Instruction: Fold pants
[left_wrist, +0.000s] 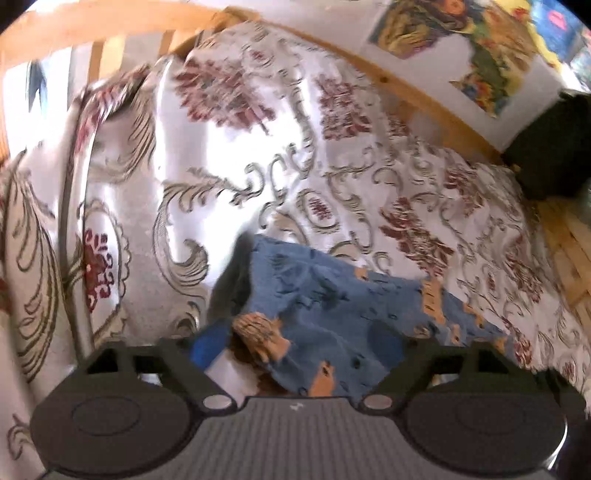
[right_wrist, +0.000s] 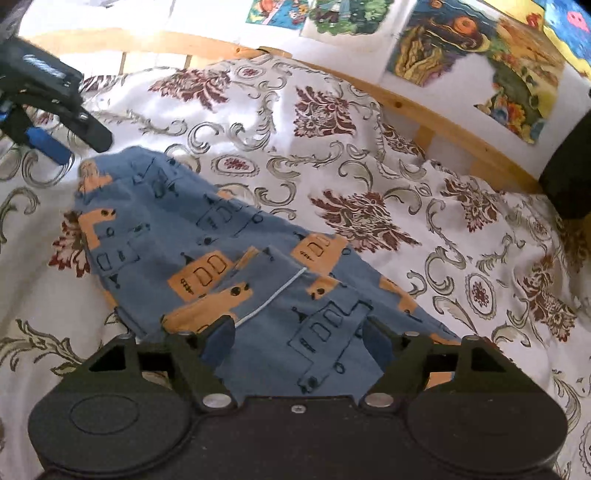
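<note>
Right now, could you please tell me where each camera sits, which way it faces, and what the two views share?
Left wrist: rides the left tongs, facing forward and down over the blue pants on the floral bedspread; its own open fingers show.
Right wrist: rides the right tongs, facing the pants lengthwise; its open fingers show, plus the left tongs at upper left.
Shared: pants, bedspread, wooden bed frame, wall posters.

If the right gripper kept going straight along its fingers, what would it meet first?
Probably the blue pants: the right gripper is open, with the fabric lying between and just ahead of its fingers on the bedspread. Depth is uncertain.
</note>
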